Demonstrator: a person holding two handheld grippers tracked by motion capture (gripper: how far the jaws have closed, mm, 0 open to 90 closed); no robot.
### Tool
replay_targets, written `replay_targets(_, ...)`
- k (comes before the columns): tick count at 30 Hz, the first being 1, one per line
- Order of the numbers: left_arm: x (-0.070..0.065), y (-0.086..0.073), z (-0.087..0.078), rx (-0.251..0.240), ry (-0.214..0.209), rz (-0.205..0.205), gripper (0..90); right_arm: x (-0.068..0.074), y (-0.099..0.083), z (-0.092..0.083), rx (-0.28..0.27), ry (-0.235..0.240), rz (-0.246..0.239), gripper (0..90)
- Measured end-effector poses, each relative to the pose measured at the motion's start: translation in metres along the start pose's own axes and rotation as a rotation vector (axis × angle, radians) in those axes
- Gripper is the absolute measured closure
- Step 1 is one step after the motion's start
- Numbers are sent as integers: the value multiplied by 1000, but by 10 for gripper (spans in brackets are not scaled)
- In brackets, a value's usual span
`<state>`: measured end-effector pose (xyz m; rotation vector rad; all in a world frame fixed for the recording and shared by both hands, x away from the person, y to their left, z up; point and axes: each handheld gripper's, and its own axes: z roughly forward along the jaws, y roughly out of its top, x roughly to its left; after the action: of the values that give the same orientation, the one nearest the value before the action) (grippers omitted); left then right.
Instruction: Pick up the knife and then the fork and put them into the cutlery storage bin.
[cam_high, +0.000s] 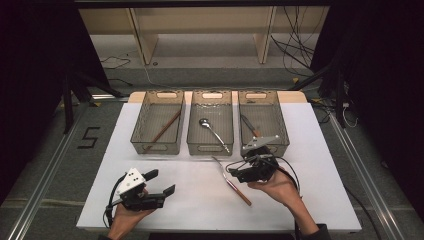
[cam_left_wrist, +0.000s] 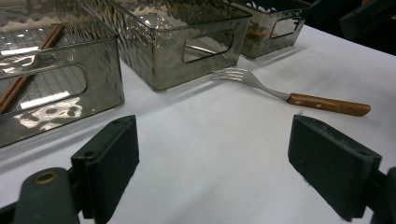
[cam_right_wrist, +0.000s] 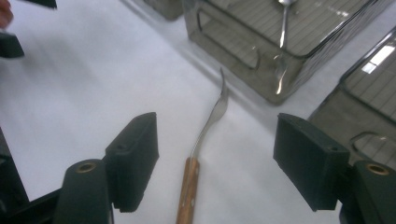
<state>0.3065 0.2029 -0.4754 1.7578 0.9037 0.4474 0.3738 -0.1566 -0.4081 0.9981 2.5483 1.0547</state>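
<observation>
My left gripper (cam_high: 162, 184) rests low over the near-left of the bench (cam_high: 165, 200), its jaws spread wide with nothing between them, parked out of the way, I judge, while the other hand works. Beyond it stand three clear bins in a row along the far side: the left bin (cam_high: 157, 143) holds chopsticks (cam_high: 163, 131), the middle bin (cam_high: 210, 143) a spoon (cam_high: 214, 133), the right bin (cam_high: 264, 95) what looks like a knife (cam_high: 249, 125), so the sorting is one kind of utensil per bin. The fork (cam_high: 231, 182) lies loose on the bench just in front of the middle and right bins, tines toward them, wooden handle toward me. My right gripper (cam_right_wrist: 215, 163) hovers over that handle with its jaws wide apart, one on each side and neither pad touching the wood, lined up along the fork so that closing would catch the handle rather than the thin metal neck.
</observation>
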Motion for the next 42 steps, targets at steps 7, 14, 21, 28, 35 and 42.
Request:
replay_targets(7,0,0,0,-1,0,2,160,8,-8,13,64,4,-20,374)
replay_targets(14,-1,0,0,-2,1,4,161,11,-14,22,104,15,-43,443)
replay_targets(21,-1,0,0,-2,0,4,160,12,-19,29,128,23,-65,539)
replay_targets(28,-1,0,0,-1,0,5,160,14,-24,36,157,16,-75,588)
replay_targets(35,-1,0,0,-1,0,6,160,12,-28,41,177,9,-68,626)
replay_targets(42,-1,0,0,-1,-1,7,160,14,-31,46,202,5,-77,669)
